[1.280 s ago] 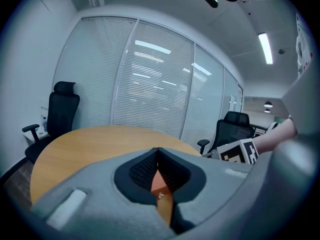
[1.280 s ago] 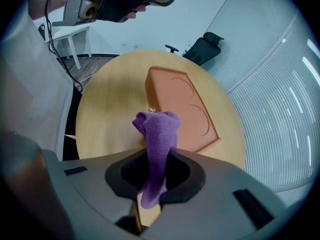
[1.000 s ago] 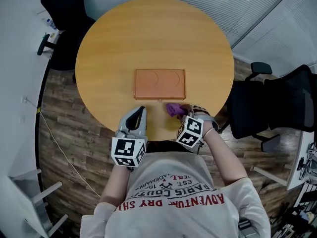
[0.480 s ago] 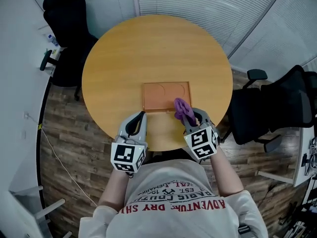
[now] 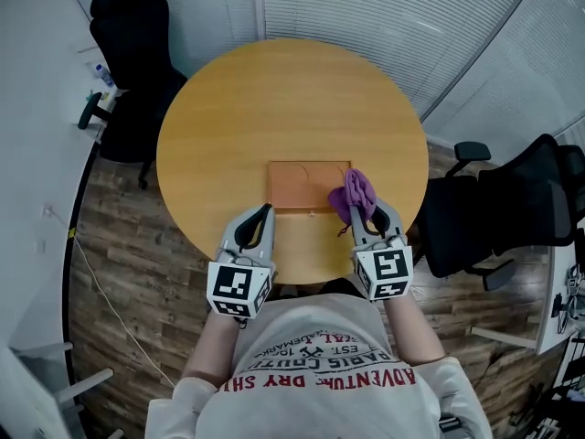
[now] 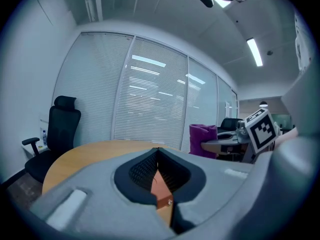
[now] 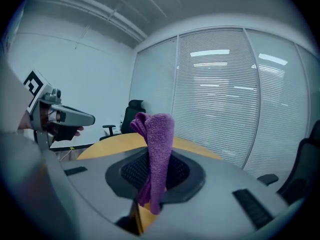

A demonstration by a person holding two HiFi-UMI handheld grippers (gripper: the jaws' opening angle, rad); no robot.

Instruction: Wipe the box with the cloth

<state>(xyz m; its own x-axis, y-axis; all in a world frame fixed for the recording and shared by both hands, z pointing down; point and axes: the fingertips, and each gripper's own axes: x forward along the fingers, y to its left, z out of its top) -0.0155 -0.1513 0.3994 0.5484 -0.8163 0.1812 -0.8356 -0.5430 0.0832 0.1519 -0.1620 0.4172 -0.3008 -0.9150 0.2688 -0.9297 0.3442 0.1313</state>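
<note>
Cloth [image 5: 358, 190], purple; box [image 5: 302, 183], flat terracotta orange; worktop [image 5: 274, 99], honey-yellow wood grain. Left tool [image 5: 262, 212] and right tool [image 5: 366, 214], pale grey bodies with black ribbed inner pads, each bearing a cube of black-and-white square markers. Office chair [image 5: 137, 35] at upper left, black; floor [image 5: 119, 236], grey-brown planks; shirt [image 5: 320, 355], white with red lettering.

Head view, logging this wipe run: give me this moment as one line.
right tool: shut on purple fleecy cloth, at right edge of flat orange rectangular box | left tool: shut, empty
</note>
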